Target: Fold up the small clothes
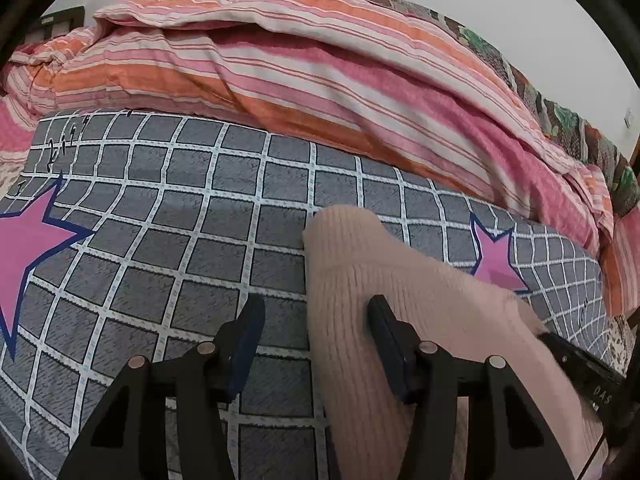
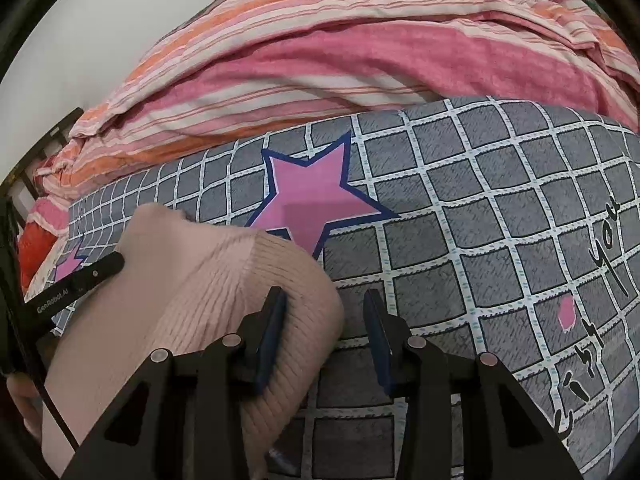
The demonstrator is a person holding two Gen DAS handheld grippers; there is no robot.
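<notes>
On the grey checked bedsheet (image 1: 180, 248), between two pink stars, lay the pink ribbed knit garment (image 1: 360, 280), and it served as the landmark for everything else. It reached from the near edge of the bed up toward the striped quilt (image 1: 320, 80), which was bunched behind it and well apart from it, so the folding area stayed free. The left gripper (image 1: 316, 340) hovered at the left edge of the garment, its jaws half open: the right finger stood over the knit and the left finger over the bare sheet, so the edge lay between them, probably in order to pinch it. I could not see the pads pressing on the fabric. The right gripper (image 2: 324, 332) stood in the mirrored way at the right edge of the garment, also partly open (a little narrower, I judged), one finger above the knit and the other above the sheet. Both pointed downward at a slant, which suited a grasp of the two edges together for one fold.
</notes>
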